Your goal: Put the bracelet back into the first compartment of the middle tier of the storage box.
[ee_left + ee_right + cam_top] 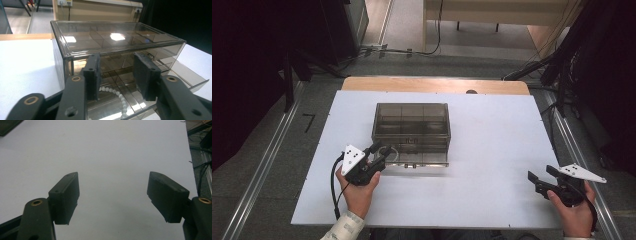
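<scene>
L gripper (117, 75) part-open, empty | bead string (117, 96) half-hidden in drawer (175, 72) | R gripper (113, 195) wide

I see a smoky transparent organizer box (411, 125) standing upright mid-table, lid shut, dividers showing through its top, its bottom drawer (175, 75) pulled out toward me, with a white bead string (117, 96) lying curled inside that drawer.

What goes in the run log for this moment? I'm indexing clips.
left tool: open, over pulled-out drawer | bead string: lying in drawer | right tool: open, nothing between jaws, over white table
</scene>
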